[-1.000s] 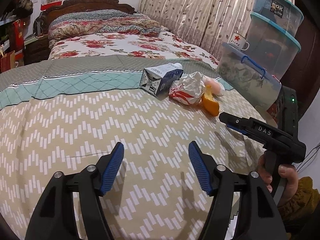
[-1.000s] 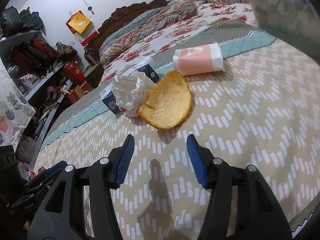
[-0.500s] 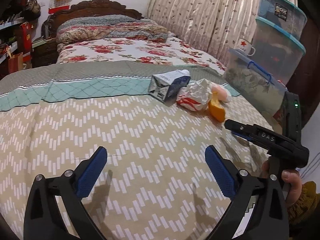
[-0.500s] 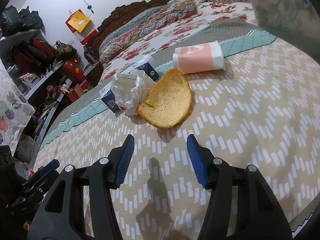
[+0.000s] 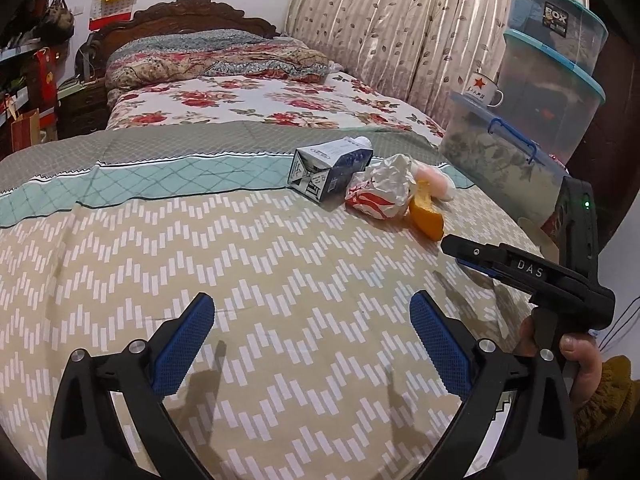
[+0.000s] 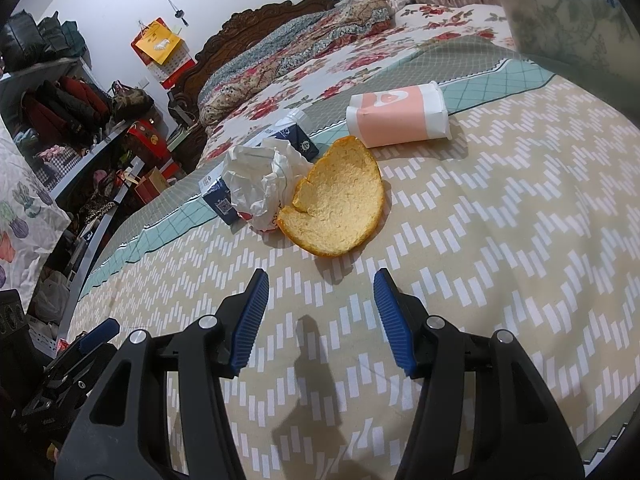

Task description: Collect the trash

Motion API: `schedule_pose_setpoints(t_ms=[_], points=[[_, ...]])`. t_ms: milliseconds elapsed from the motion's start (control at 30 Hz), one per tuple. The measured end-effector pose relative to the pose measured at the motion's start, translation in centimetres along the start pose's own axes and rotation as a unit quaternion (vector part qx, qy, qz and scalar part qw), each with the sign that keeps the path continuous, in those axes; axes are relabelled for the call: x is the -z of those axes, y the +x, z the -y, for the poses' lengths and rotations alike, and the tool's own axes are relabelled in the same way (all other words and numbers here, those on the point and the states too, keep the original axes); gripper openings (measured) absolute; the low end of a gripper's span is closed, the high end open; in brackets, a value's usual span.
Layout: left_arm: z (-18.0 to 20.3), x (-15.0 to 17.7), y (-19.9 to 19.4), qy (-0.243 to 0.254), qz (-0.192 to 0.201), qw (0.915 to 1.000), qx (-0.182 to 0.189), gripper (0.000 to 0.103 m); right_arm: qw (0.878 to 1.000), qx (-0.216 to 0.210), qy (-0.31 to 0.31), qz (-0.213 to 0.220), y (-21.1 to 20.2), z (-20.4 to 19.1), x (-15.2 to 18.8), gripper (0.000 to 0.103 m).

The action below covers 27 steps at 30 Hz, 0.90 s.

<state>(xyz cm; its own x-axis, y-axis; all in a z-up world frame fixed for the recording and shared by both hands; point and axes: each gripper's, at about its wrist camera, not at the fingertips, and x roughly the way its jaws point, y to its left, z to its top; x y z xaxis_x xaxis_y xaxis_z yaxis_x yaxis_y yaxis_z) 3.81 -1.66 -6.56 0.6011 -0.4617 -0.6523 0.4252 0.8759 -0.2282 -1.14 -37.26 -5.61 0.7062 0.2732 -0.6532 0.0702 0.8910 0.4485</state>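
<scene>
Trash lies on the zigzag bedspread [image 5: 260,264]: a blue and white milk carton [image 5: 330,168], a crumpled white and red wrapper [image 5: 382,190], an orange peel [image 5: 426,212] and a pink and white pack [image 6: 398,120]. In the right wrist view the peel [image 6: 340,204] lies just ahead of my open, empty right gripper [image 6: 320,300], with the wrapper [image 6: 260,180] and carton [image 6: 296,138] behind it. My left gripper [image 5: 312,324] is open wide and empty, well short of the trash. The right gripper also shows in the left wrist view [image 5: 520,268].
Stacked clear storage boxes [image 5: 548,80] with a white mug [image 5: 482,88] stand at the bed's right side. Pillows [image 5: 216,56] and a carved headboard [image 5: 188,12] are at the far end. Shelves with bags [image 6: 72,112] stand to the left.
My left gripper has opened wider and drawn back a little from the trash. My right gripper has stayed open and crept slightly toward the orange peel.
</scene>
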Motion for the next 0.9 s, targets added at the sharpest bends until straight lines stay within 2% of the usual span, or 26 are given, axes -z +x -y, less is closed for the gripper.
schedule_pose_setpoints(t_ms=[267,900], points=[[0.24,0.03,-0.3,0.006,0.006,1.0,0.003,0.093,1.0,-0.001,-0.004,0.001,0.03,-0.17,0.14,0.057],[0.57,0.02,0.4,0.015,-0.009,0.9986,-0.051,0.09,1.0,-0.02,-0.01,0.009,-0.74,-0.25,0.52,0.057]])
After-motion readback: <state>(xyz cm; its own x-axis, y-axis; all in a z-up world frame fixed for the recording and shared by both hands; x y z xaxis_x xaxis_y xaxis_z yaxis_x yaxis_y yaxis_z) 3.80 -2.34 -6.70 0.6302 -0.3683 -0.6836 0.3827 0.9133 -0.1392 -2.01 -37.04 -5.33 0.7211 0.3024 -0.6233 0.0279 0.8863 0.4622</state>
